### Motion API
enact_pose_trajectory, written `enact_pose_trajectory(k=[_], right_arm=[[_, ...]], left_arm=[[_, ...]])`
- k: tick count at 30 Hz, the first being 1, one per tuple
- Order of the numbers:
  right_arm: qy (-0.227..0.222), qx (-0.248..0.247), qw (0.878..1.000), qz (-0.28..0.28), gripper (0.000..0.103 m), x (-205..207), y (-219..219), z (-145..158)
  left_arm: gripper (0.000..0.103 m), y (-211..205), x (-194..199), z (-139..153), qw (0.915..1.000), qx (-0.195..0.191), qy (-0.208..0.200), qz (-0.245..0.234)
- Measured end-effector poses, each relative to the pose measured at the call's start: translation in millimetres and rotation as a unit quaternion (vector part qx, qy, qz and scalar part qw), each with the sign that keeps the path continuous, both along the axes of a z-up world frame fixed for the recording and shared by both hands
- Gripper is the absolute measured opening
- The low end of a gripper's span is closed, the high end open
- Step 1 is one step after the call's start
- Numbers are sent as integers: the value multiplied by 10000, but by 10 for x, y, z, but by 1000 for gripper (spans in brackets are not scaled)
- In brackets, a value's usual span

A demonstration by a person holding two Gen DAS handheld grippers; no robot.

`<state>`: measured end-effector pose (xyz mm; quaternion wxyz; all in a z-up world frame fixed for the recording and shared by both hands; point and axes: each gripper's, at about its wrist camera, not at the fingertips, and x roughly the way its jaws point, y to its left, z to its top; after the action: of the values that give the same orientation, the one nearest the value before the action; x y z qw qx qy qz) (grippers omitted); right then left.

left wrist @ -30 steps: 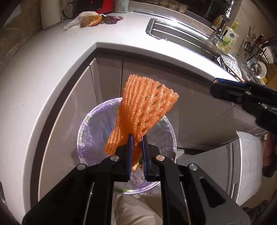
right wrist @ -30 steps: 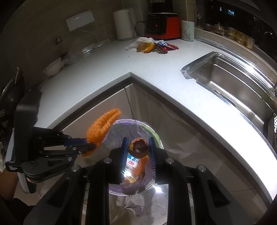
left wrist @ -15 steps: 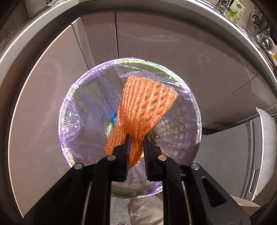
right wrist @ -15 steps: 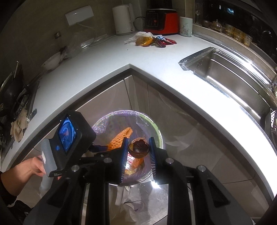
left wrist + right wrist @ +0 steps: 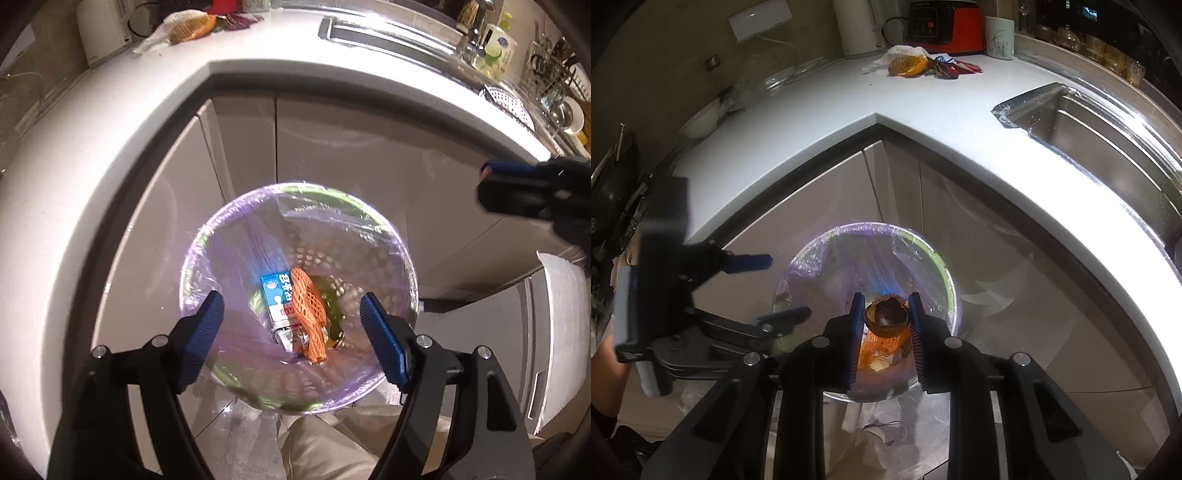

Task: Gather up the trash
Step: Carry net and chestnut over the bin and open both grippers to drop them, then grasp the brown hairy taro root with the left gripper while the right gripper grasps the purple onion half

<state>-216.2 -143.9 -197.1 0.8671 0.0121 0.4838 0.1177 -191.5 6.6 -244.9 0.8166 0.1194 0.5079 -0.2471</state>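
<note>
1. Half a second ago my left tool (image 5: 291, 325) was pinching the orange foam net (image 5: 308, 314). Now its fingers are spread wide, and the net lies at the bottom of the lined trash bin (image 5: 221, 236), touching a blue and white carton (image 5: 279, 302).
2. My right tool (image 5: 885, 317) is pressed on a brown fruit shell (image 5: 886, 315) and holds it above the bin opening, a little toward the near rim.
3. First risk: the shell is round and hollow. If I squeeze harder it may crack, and if I loosen unevenly it may roll off one pad and fall outside, on the floor beside the bin.
4. Second risk: the thin purple liner (image 5: 332, 218) sits only over the rim. I think a finger that catches it could pull it into the bin.
5. Third risk: my two tools are near each other over the same opening, so they could collide if I move both together.
6. More trash (image 5: 923, 66), peels and wrappers, waits on the tabletop (image 5: 812, 122) well apart from the bin, so the task seems far from finished.
</note>
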Motion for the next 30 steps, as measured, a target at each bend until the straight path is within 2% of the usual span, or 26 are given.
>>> enact_pose_trajectory(k=[4, 8, 9, 11, 13, 15, 18, 22, 30], right_arm=[[191, 160, 9996, 162, 25, 126, 113, -284], [353, 220, 9983, 399, 26, 216, 278, -553], [424, 238, 9978, 461, 31, 234, 320, -624], [537, 227, 9970, 507, 63, 269, 384, -734], [581, 181, 9969, 504, 69, 294, 427, -791], [637, 199, 9966, 482, 70, 330, 427, -805], [604, 202, 9971, 415, 71, 388, 392, -732], [377, 189, 9988, 249, 74, 482, 302, -474], [-232, 110, 9994, -252, 84, 836, 61, 220]], left_arm=[[75, 251, 12, 341, 9991, -169, -287, 276], [78, 425, 48, 566, 9971, -150, -534, 514], [79, 453, 68, 590, 9967, -133, -566, 559], [79, 515, 93, 647, 9961, -92, -594, 651], [79, 562, 118, 666, 9955, -67, -598, 730], [79, 591, 170, 670, 9951, -33, -582, 798], [79, 625, 273, 670, 9947, -36, -559, 864], [79, 593, 497, 751, 9941, -65, -663, 857], [83, 457, 1414, 1001, 9934, -327, -840, 702]])
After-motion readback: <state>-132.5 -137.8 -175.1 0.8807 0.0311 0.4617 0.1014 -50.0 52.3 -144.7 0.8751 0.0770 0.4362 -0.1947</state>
